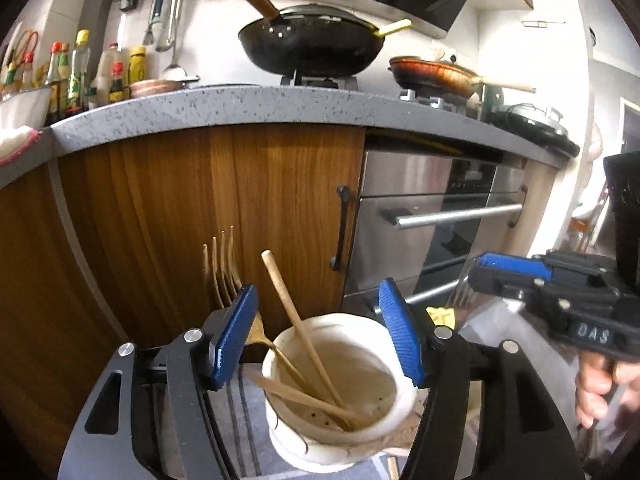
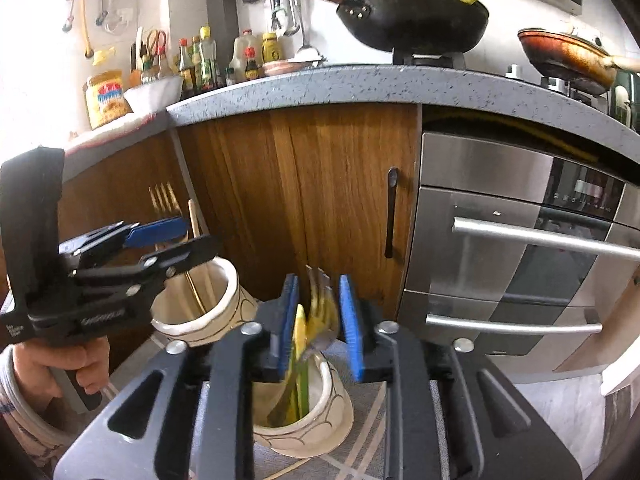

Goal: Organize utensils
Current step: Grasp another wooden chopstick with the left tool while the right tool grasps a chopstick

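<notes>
In the left wrist view, the left gripper [image 1: 320, 328] stands wide open above a white ceramic holder [image 1: 340, 396]. A gold fork [image 1: 224, 276] and wooden chopsticks [image 1: 296, 328] already rest inside, free of the pads. In the right wrist view, the right gripper [image 2: 318, 324] is narrowly open over a second holder [image 2: 308, 420]; a blurred silver fork [image 2: 320, 312] sits between the fingers, seemingly just released. I see no utensils left outside.

Black wok [image 1: 312, 50] on stove, sauce bottles [image 1: 76, 72], steel oven [image 1: 436, 216].
</notes>
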`<control>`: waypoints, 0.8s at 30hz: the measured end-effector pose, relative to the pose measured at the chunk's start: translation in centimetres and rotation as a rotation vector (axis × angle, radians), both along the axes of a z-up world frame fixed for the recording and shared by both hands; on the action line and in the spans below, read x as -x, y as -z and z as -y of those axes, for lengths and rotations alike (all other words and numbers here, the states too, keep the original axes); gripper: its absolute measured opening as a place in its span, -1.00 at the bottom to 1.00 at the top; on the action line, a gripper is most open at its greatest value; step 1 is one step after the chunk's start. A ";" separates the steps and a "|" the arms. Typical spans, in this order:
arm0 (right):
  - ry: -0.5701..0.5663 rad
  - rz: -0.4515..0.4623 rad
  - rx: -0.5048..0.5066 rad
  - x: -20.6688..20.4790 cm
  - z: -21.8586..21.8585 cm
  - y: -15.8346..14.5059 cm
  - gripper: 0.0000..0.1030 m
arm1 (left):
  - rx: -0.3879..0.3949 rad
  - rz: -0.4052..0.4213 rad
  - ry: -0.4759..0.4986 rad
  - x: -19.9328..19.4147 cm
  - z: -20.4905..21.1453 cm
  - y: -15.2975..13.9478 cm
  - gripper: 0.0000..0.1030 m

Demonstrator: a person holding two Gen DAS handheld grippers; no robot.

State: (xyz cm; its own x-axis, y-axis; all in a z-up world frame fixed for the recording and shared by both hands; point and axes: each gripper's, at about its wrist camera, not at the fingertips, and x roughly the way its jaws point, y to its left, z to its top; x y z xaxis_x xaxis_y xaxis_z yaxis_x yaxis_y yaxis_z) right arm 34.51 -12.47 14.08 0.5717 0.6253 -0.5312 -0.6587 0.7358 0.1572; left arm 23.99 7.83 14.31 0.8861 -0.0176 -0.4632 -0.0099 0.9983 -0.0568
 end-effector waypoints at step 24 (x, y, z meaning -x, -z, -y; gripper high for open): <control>0.069 -0.030 -0.115 7.2 6.3 0.8 -0.50 | 0.133 -0.152 -0.031 8.7 -0.9 8.2 0.24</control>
